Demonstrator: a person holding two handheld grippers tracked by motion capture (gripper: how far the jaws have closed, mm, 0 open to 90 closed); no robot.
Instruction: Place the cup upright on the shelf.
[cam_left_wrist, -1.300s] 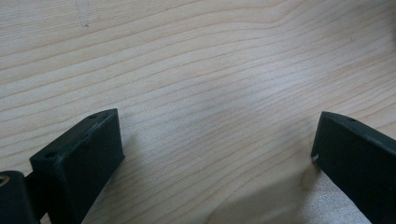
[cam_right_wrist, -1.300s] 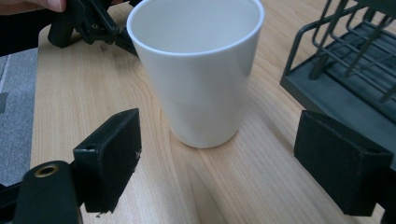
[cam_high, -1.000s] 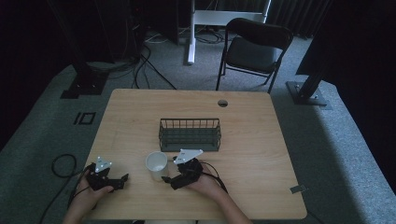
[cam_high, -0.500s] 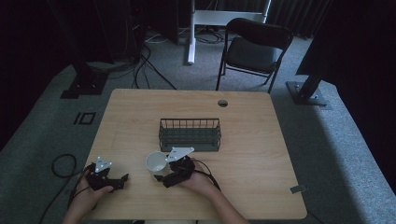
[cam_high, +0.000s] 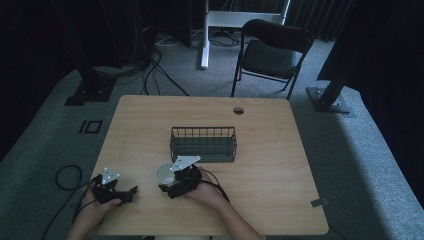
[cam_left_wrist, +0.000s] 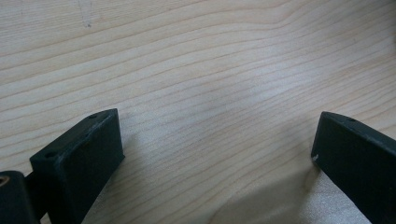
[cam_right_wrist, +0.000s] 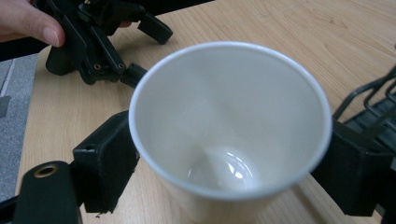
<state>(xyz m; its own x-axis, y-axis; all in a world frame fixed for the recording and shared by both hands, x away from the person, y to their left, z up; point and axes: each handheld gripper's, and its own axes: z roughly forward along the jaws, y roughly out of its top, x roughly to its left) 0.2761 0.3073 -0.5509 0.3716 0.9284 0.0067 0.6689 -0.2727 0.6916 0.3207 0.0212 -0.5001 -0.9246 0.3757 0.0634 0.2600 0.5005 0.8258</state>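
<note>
the dark wire basket (cam_high: 203, 144) stands mid-table on the light wooden table (cam_high: 260, 200), just beyond the white paper cup (cam_high: 164, 173); broad bare wood lies open right of it and along the far edge.

a light wooden table (cam_high: 280, 150) with a round cable hole carries a dark wire basket (cam_high: 203, 143) and a white paper cup (cam_high: 163, 173).

A light wooden table (cam_high: 260, 150) stands on grey carpet (cam_high: 360, 165) in a dim room. At twelve o'clock beyond it are a black folding chair (cam_high: 270, 52) and a white desk leg (cam_high: 204, 35); cables (cam_high: 155, 65) trail at eleven.
</note>
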